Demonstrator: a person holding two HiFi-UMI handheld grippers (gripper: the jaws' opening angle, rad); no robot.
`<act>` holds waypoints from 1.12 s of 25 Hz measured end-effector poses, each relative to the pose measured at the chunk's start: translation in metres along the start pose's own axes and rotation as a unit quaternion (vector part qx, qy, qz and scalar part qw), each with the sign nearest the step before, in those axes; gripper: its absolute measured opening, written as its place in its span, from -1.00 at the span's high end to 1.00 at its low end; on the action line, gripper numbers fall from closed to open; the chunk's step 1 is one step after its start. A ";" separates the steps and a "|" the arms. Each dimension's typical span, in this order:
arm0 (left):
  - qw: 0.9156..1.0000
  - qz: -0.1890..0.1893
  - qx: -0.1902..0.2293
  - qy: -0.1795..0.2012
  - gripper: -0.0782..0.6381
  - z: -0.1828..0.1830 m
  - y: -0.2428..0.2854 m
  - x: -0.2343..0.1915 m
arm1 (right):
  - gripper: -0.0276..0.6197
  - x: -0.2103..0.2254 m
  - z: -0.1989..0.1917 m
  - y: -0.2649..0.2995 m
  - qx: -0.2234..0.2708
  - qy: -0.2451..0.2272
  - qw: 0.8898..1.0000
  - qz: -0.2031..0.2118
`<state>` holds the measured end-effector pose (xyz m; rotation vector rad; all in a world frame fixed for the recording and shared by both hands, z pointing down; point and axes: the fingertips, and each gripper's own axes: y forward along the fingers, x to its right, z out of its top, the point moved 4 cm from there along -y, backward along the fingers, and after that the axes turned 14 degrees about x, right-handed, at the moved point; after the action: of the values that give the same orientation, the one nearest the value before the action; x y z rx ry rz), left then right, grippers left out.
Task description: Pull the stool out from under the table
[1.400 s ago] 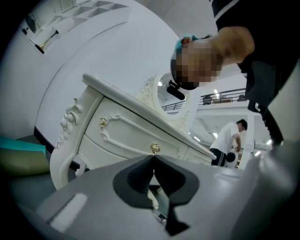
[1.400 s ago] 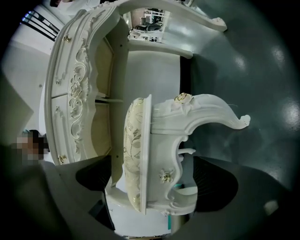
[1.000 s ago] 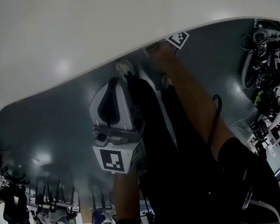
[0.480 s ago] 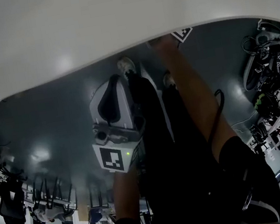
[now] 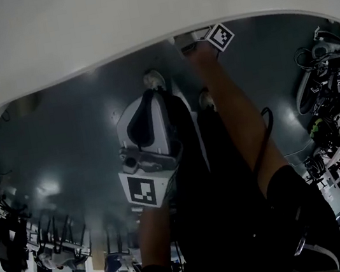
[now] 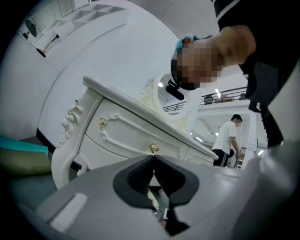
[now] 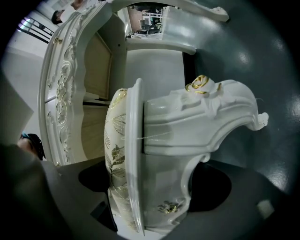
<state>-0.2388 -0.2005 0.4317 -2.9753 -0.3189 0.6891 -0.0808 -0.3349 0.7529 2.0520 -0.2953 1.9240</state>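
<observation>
The white carved stool (image 7: 178,131), with a gold-leaf cushion and a gold rose on its apron, lies between the jaws of my right gripper (image 7: 154,187). The jaws are closing, and their pads touch the seat edge on both sides. Behind the stool is the dressing table's carved front (image 7: 58,93). In the head view the white table top (image 5: 106,26) hides that gripper except for its marker cube (image 5: 219,36). My left gripper (image 5: 149,97) hangs lower beside the person's leg. Its jaws (image 6: 153,161) meet with nothing between them.
The person's dark trouser legs and a shoe (image 5: 153,79) stand on the grey floor under the table edge. Cables and equipment (image 5: 329,86) crowd the right side. Another person (image 6: 229,136) stands beyond the dressing table (image 6: 126,136). A teal object (image 6: 18,154) lies at the left.
In the head view the right gripper's marker cube has come further out from under the table edge. The left gripper has shifted slightly right and down.
</observation>
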 end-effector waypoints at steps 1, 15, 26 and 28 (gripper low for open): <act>1.000 -0.001 0.000 -0.001 0.75 -0.001 0.000 0.002 | -0.59 0.000 0.000 0.000 -0.001 0.000 1.000 0.001; 1.000 0.000 0.008 0.005 0.76 -0.002 -0.012 0.019 | -0.53 0.001 0.002 -0.016 -0.004 0.001 1.000 0.006; 1.000 0.002 0.017 0.010 0.76 -0.008 -0.034 0.052 | -0.53 0.006 0.006 -0.067 -0.006 0.006 1.000 0.007; 1.000 0.003 0.017 0.010 0.75 -0.011 -0.038 0.056 | -0.53 0.008 0.005 -0.074 -0.007 0.008 1.000 0.006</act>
<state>-0.1922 -0.1512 0.4221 -2.9498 -0.2937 0.6595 -0.0490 -0.2677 0.7542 2.0287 -0.3160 1.9393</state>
